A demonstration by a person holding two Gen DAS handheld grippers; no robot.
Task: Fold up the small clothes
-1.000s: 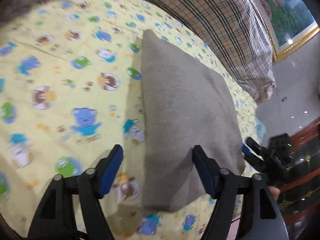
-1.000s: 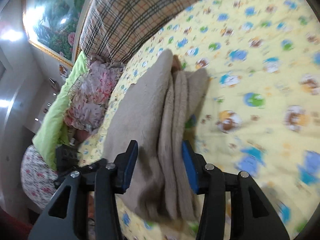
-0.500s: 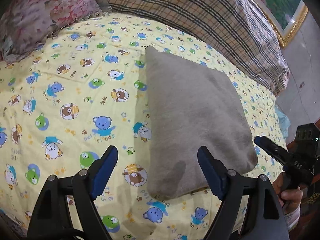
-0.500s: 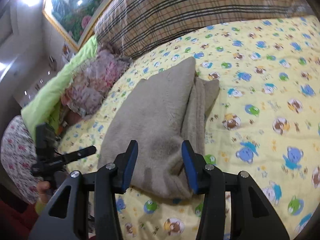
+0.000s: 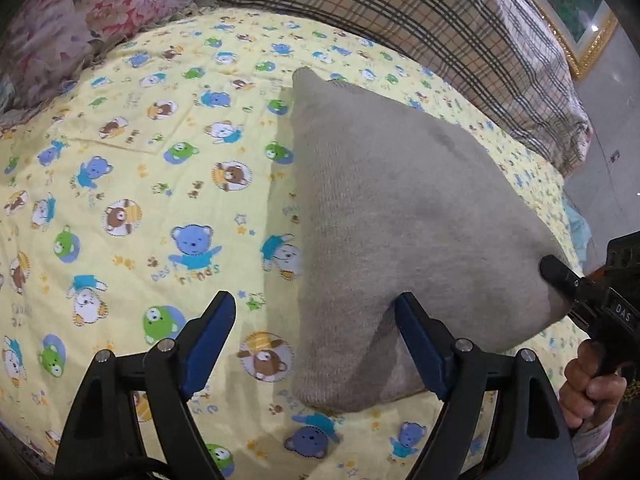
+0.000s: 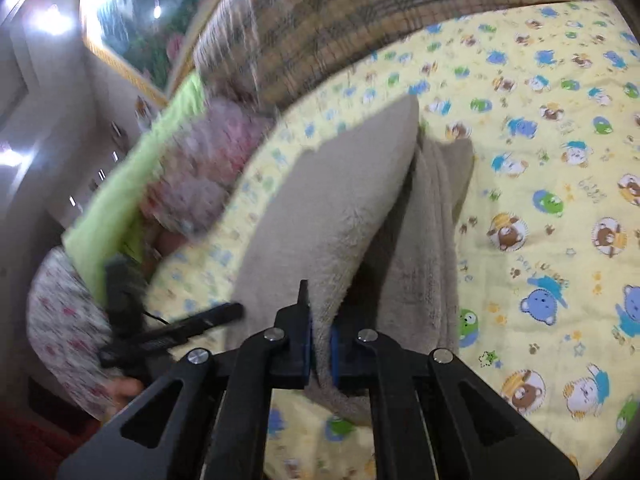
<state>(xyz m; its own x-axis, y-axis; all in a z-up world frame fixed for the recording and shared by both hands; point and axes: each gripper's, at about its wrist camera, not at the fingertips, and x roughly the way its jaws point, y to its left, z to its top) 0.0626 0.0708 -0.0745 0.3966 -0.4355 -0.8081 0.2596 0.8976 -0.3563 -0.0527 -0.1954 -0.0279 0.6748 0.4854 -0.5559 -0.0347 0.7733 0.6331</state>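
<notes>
A folded beige fleece garment (image 5: 404,216) lies on the yellow cartoon-print bedsheet (image 5: 140,184). My left gripper (image 5: 312,336) is open, its jaws wide, with the right finger (image 5: 420,344) against the garment's near edge. My right gripper (image 6: 319,346) is shut on the near corner of the garment (image 6: 332,216) and lifts its top layer. The right gripper also shows at the right edge of the left wrist view (image 5: 568,280), at the garment's corner. The left gripper shows blurred in the right wrist view (image 6: 172,332).
A plaid pillow (image 5: 420,28) lies along the back of the bed, a floral pillow (image 5: 80,12) at the far left. A green cushion (image 6: 132,184) and a framed painting (image 6: 136,28) show in the right wrist view. The bed's edge and a grey floor (image 5: 612,184) lie to the right.
My right gripper has closed on the garment's near corner and raised it. My left gripper has moved closer to the garment and stays open.
</notes>
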